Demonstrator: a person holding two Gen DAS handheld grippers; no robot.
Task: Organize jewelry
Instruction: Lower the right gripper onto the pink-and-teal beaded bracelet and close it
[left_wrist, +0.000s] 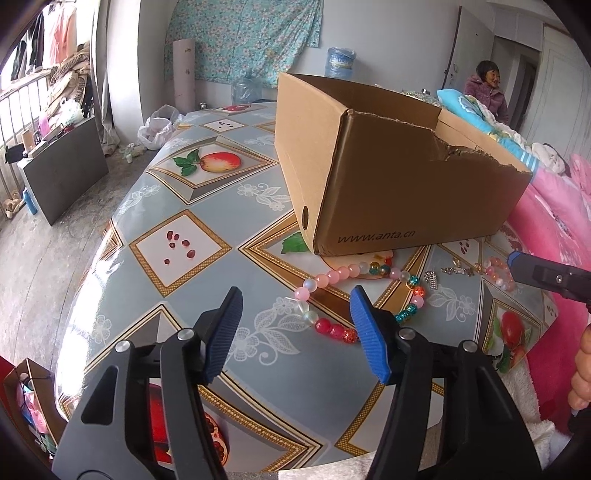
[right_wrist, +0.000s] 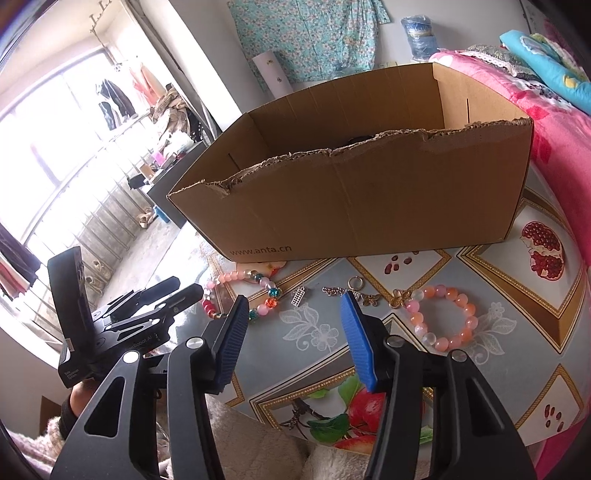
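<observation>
Fruit-patterned table (left_wrist: 207, 192): left gripper (left_wrist: 295, 332) gapes empty, multicolored bead bracelet (left_wrist: 332, 280) just ahead; right gripper (right_wrist: 291, 332) likewise empty, pink bracelet (right_wrist: 443, 317) to its right, cardboard box (right_wrist: 369, 192) beyond.

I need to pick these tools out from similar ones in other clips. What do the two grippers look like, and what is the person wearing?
Both the left gripper and right gripper have black angular frames with silver pivot bolts and two flat blue ribbed pads. The left one's body carries small white lettering. A fluffy off-white sleeve shows at the wrists.
</observation>
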